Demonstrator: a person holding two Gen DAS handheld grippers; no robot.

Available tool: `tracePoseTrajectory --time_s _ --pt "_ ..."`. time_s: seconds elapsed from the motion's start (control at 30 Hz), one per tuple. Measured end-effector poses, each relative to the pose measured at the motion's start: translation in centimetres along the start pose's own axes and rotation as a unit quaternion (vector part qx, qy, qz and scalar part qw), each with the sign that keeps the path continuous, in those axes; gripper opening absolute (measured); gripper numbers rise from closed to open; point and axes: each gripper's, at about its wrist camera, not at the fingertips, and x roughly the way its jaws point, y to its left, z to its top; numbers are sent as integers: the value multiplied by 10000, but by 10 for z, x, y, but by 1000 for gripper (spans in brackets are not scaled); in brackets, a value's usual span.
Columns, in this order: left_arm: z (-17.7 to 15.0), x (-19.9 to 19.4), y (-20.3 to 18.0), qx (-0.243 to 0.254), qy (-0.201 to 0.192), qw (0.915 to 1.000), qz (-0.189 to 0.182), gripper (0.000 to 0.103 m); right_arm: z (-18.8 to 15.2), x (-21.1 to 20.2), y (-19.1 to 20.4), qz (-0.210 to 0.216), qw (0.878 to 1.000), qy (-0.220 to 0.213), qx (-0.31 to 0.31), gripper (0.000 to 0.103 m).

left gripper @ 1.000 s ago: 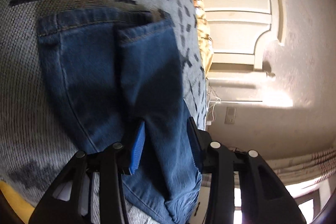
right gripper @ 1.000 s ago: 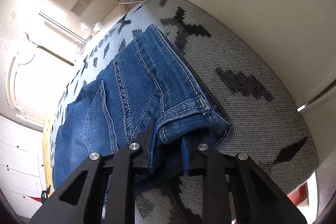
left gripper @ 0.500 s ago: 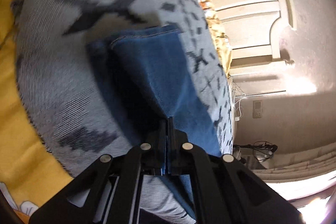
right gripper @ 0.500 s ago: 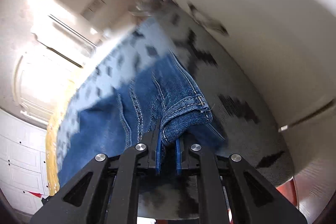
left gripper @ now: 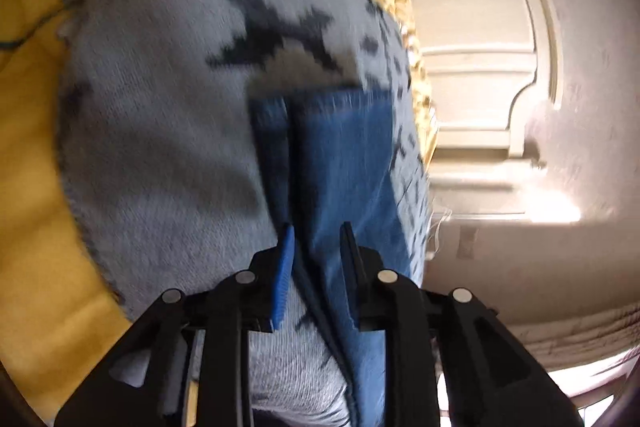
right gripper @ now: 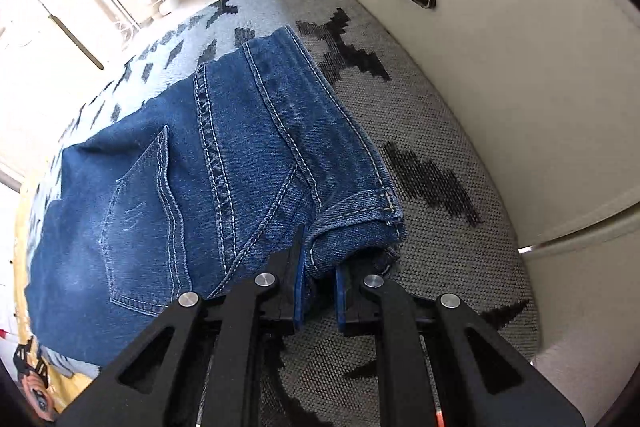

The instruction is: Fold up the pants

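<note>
jeans: blue denim jeans (right gripper: 168, 195) are lying on the grey blanket with black pixel pattern (right gripper: 420, 227), which is spread over a yellow floral bedspread (left gripper: 36, 211)
fold state: looking already folded lengthwise, one leg stacked on the other; hems (left gripper: 324, 103) are sitting side by side at the far end, in motion blur
left tool: left tool (left gripper: 318, 259) is standing partly open, a leg edge is running between the blue pads; cannot tell whether it is pinching
right tool: right tool (right gripper: 320, 267) is straddling the rolled waistband corner (right gripper: 356, 223), pads slightly apart, not clamping as far as I can see
done: lengthwise fold, judging by the stacked legs
left: crosswise fold, hems to waistband, probably one more after; neither is started here
</note>
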Motion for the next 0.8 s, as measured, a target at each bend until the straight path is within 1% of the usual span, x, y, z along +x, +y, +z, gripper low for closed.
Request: tracePoseTrajectory --time_s 0.03,0.1,0.2,0.33,0.37,0.43,0.5,0.53,0.57,0.6,0.63,0.67,0.7,0.8 --pt "10 -3 5 -112 -28 9998 -140 26 1 2 0 -27 10000 10 -17 10" --pt "20 -5 10 -274 -17 9993 -258 26 2 3 0 -47 10000 37 -31 10" --pt "30 -6 7 -235 85 9992 -313 26 2 3 -1 -56 10000 59 -22 10" --pt "31 8 3 -222 275 9992 -167 26 2 4 1 -133 9999 63 -47 10" --pt "30 12 3 -217 305 9993 -71 26 2 4 2 -143 9999 67 -49 10" --pt "28 16 4 -295 357 9988 -147 26 3 4 2 -145 9998 79 -54 10" --pt "27 25 5 -249 411 9988 -77 25 3 5 2 -138 9998 84 -66 10" --pt "27 28 7 -252 433 9987 -64 20 3 5 2 -133 9999 85 -64 10" --pt "28 28 9 -255 401 9989 -16 10 3 5 2 -131 9999 84 -64 10" --pt "28 26 4 -224 296 9993 0 2 3 5 1 -129 9999 82 -62 10" --pt "27 21 1 -148 231 9996 -58 2 2 4 1 -122 9999 73 -68 10" --pt "23 15 -9 38 137 9999 -2 2 3 2 2 -109 9999 55 -93 10" --pt "17 6 -22 330 26 9993 157 2 3 -2 2 -90 9999 27 -104 10" --pt "6 -6 -43 707 -171 9965 424 2 7 -20 2 33 9998 -119 -138 9"
